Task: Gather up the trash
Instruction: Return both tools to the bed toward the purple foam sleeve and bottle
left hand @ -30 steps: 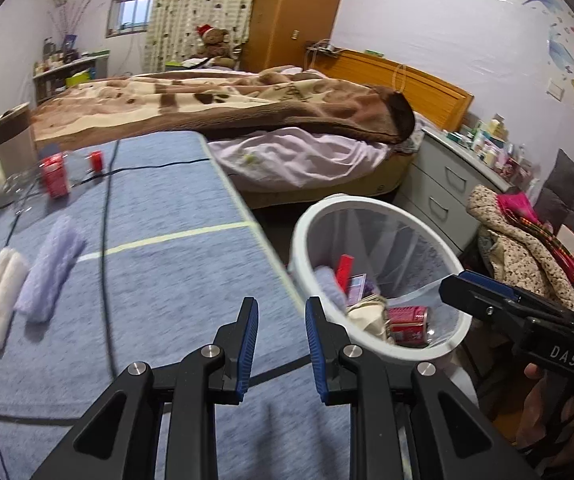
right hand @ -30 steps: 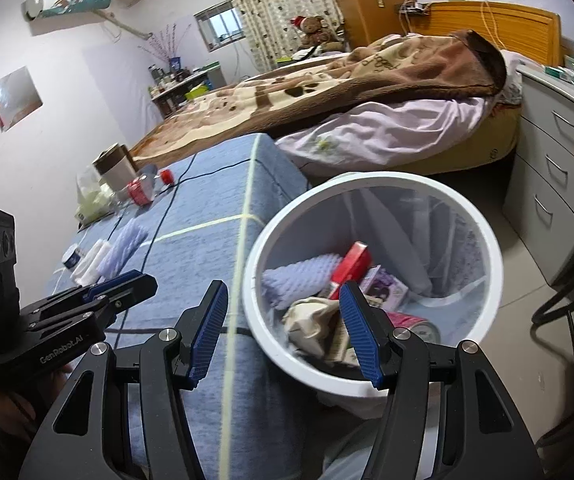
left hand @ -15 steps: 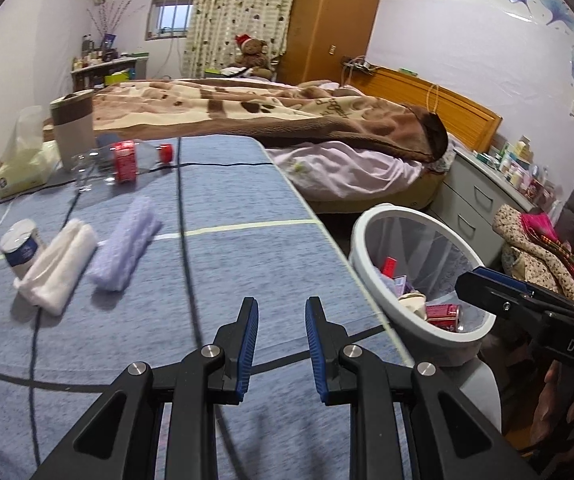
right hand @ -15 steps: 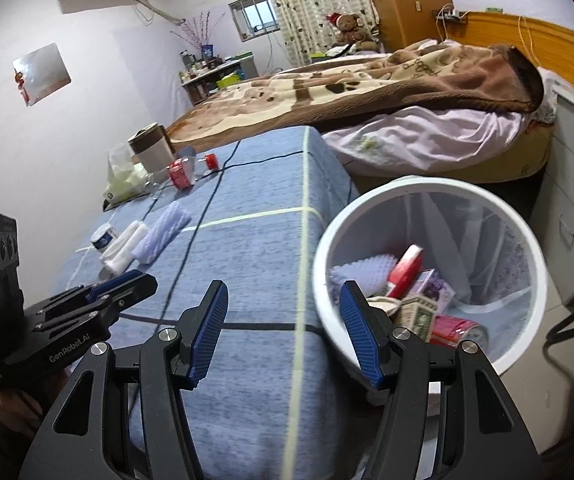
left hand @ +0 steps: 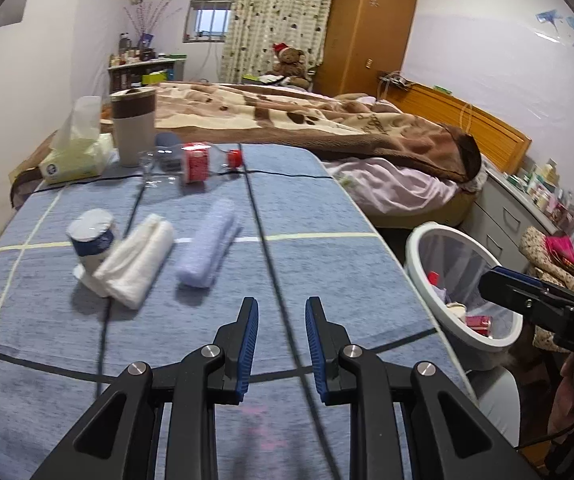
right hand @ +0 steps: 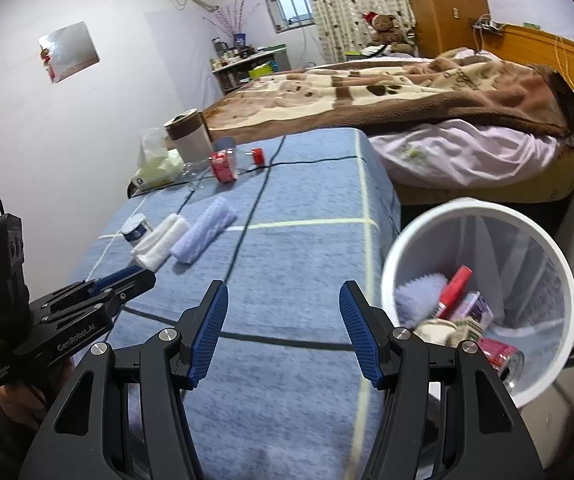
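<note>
Left wrist view: left gripper [left hand: 279, 344] hangs over the near end of the blue-covered worktop [left hand: 327, 264], jaws a narrow gap apart w/ nothing between, so prob. free for the next pick. Ahead lie the candidates: a white rolled cloth [left hand: 137, 260] touching a small foil-lidded cup [left hand: 91, 236], a lilac rolled cloth [left hand: 209, 246] just beside them, and farther back a crushed clear bottle w/ red label [left hand: 191, 166]. The tissue box [left hand: 75, 158] and tall lidded cup [left hand: 133, 130] at the far edge look like keepers (a guess). The white bin [left hand: 419, 240] stands off the worktop's right side, low enough to drop things in. Right wrist view: right gripper [right hand: 285, 332] has jaws wide apart, empty, near the bin [right hand: 483, 206], which already holds a lilac cloth, a red packet, a can and paper, approx. a third full.
</note>
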Available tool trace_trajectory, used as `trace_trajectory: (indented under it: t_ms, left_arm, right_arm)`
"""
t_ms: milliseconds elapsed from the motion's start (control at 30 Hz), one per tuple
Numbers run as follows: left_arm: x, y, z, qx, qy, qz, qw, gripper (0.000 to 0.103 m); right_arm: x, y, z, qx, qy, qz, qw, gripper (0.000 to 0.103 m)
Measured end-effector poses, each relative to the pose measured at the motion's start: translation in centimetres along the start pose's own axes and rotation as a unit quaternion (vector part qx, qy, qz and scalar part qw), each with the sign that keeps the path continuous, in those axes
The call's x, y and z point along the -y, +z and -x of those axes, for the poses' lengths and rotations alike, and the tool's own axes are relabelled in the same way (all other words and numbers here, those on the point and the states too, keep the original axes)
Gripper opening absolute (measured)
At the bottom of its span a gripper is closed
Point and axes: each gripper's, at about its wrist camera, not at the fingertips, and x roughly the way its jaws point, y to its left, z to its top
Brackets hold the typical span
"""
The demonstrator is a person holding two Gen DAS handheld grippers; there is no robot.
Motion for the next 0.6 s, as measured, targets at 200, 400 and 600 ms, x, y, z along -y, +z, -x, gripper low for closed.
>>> trace_trajectory:
  t_ms: [200,400,600]
  left_arm:
    - [-2.6,0.4,0.5,0.006,0.017,0.015,0.9997,0.024]
    - [-5.6,0.8,0.6,0.009,0.036,0.032,0.9988,0.024]
    - [-8.7,1.7,0.7,0.014,0.055,0.045,0.9974,0.024]
  right_arm:
    - [-1.3,0.7,-1.0,-0.004,0.008,0.007,1.0,0.06]
    - [-2.6,1.3,-2.6,-0.012,0.015,0.014,1.0,0.057]
    - [-4.3,2.0,-4.5,-0.022,0.026,0.023,0.999,0.056]
